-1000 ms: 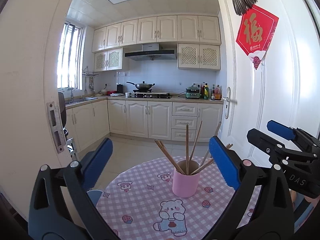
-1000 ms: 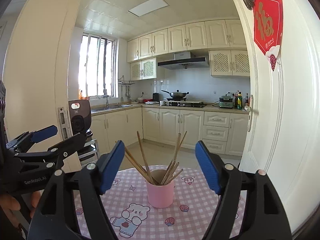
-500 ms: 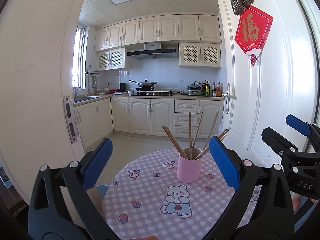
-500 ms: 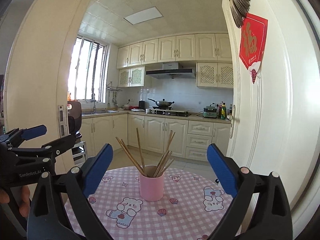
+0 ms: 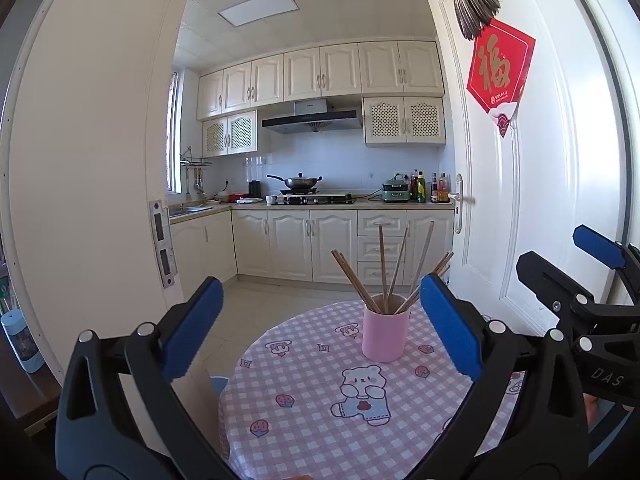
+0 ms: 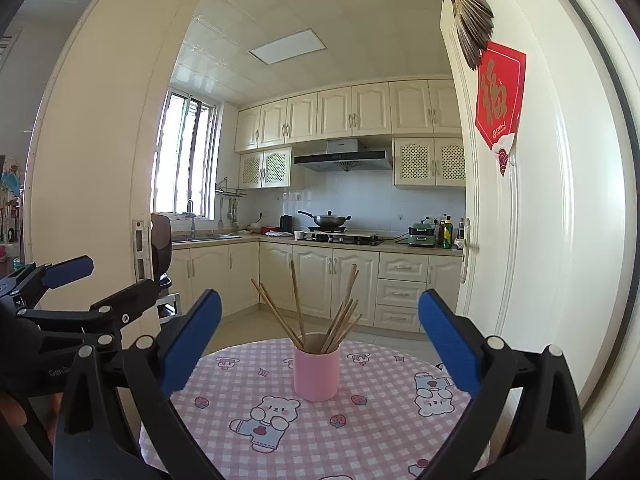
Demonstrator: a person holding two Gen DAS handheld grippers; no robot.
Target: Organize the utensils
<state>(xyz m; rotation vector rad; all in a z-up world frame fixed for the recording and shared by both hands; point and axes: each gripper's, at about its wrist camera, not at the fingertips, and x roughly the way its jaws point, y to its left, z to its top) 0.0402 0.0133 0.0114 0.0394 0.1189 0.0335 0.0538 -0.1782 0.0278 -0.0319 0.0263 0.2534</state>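
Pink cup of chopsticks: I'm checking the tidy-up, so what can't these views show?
- Chopsticks: lower ends hidden inside the pink cup, both views; exact count unclear where they overlap.
- Table: near edge hidden behind the open left claw, left wrist view.
- Counter bottles: labels too small.

Quick count from where I'm standing: one pink cup on one round table with a pink checkered cloth. Chopsticks in the cup, I make out roughly eight, but they bunch up on the right so don't quote me. Two grippers, my left gripper and right gripper, each with two blue pads. Back in the kitchen: one wok, one range hood, one red paper decoration on the door.
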